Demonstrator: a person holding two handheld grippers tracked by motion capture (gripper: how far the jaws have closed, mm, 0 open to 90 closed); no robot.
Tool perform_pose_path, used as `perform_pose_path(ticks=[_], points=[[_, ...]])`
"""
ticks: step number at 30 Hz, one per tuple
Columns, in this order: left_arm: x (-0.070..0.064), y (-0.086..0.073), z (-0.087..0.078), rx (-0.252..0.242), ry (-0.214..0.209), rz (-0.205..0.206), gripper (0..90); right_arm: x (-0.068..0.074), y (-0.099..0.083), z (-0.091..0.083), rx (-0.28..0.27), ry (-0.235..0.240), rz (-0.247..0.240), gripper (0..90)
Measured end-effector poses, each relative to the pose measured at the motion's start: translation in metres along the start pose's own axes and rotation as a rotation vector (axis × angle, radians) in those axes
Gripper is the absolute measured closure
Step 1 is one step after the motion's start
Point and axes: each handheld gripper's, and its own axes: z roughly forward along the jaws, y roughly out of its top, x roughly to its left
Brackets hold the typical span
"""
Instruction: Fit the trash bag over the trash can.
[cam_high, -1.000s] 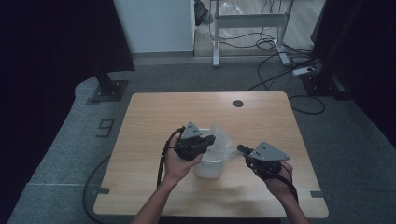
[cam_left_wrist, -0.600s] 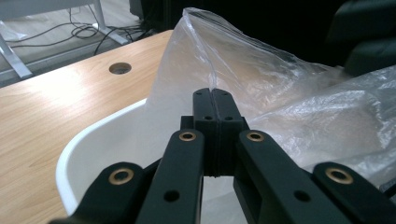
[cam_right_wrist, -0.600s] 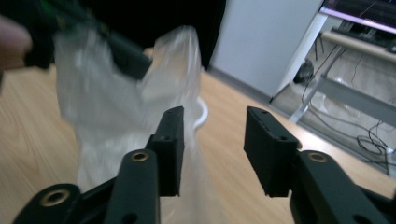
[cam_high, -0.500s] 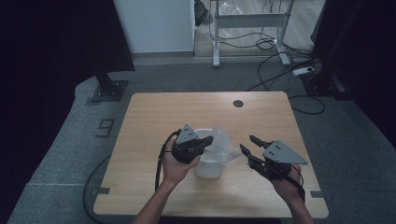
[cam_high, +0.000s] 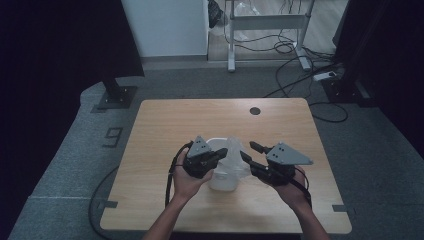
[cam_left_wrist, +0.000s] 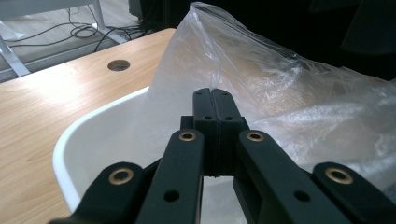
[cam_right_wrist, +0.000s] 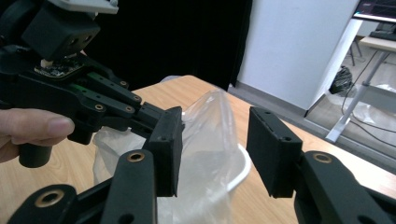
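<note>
The tub (cam_high: 221, 176) sits near the bench's front edge, its bag (cam_high: 234, 150) standing up unfitted. Left gripper (cam_left_wrist: 215, 105) pinches the bag's film; right gripper (cam_right_wrist: 212, 149) gapes wide beside it, grasp pending.

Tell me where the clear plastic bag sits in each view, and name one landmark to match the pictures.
High view: clear plastic bag at table centre, rising from the white bin.
Left gripper view: bag fills the right half, pinched in shut jaws.
Right gripper view: bag between the open jaws, centre.
Shared landmark: the white bin rim.
</note>
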Motion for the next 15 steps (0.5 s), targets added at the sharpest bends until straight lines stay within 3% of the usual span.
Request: perform_pose_path(ticks=[15], points=[[0.0, -0.004, 0.002, -0.011, 0.0, -0.011, 90.0, 0.014, -0.012, 0.031, 0.1, 0.041, 0.019, 63.2]])
